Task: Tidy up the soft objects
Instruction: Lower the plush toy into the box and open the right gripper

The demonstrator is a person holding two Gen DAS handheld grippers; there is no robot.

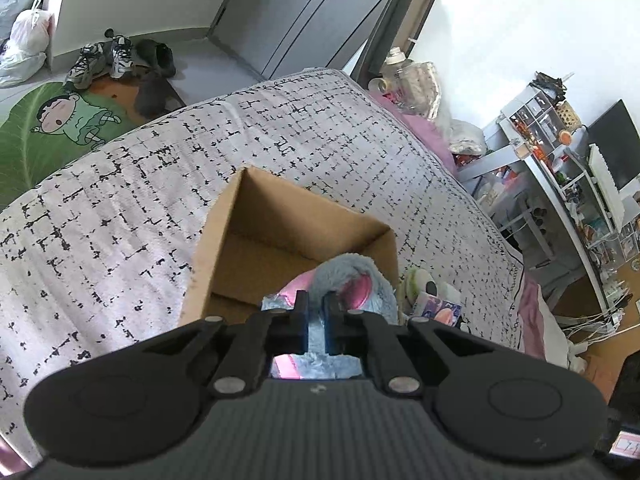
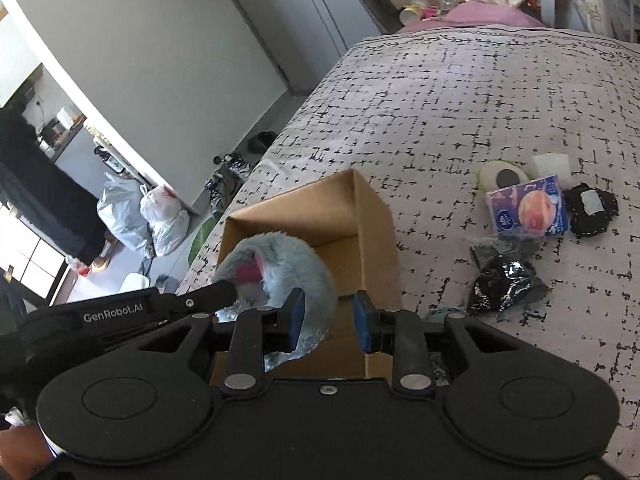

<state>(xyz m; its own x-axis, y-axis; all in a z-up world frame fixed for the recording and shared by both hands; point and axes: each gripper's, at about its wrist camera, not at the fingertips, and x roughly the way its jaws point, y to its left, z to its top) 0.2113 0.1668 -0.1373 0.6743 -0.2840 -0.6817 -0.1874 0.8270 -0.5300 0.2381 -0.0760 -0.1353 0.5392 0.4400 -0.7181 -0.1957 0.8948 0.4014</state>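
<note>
The left gripper (image 1: 316, 322) has its jaws clamped on the plush (image 1: 352, 280), holding it over the open box (image 1: 224, 216) for dropping in. The right gripper (image 2: 328, 320), jaws apart and empty, hovers beside it. More items wait on the bed (image 2: 440, 100).

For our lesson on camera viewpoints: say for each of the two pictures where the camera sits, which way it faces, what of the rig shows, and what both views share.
Left wrist view: sits on the left claw, facing along the bed toward the far wall; its own fingers pinch the fluffy grey-blue and pink plush toy.
Right wrist view: sits on the right claw, facing across the bed; its fingers stand apart, and the left claw's black finger enters from the left.
Shared: the open brown cardboard box, the plush toy, the black-and-white patterned bedspread.
</note>
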